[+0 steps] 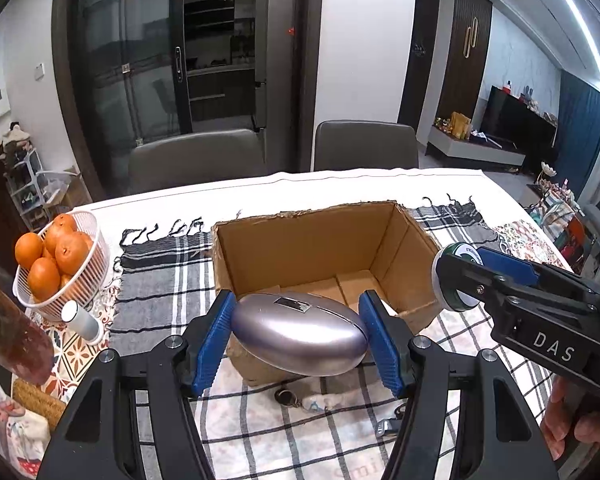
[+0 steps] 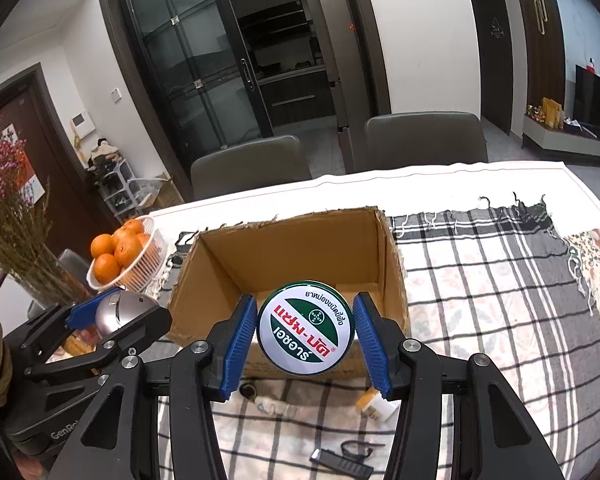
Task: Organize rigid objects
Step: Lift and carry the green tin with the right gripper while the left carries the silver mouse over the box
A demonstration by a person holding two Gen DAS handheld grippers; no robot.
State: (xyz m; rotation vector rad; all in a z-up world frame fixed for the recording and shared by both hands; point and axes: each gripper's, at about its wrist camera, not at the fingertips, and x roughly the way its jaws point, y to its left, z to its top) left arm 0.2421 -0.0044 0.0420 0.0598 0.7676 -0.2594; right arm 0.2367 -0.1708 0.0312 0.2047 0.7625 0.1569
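Both tongs are loaded and held just short of the open cardboard box [image 1: 320, 248], the left gripper [image 1: 298, 334] clamping a silver egg-shaped case [image 1: 298, 334], the right gripper [image 2: 306, 332] a round tin [image 2: 306, 330], so next comes carrying each over the near wall and releasing inside

Left tongs [image 1: 298, 334], right tongs [image 2: 306, 332]: both clamped, raised.

bg: 2 grey chairs [image 1: 364, 142] | glass sliding door [image 1: 140, 48] | TV [image 1: 520, 118] | white walls
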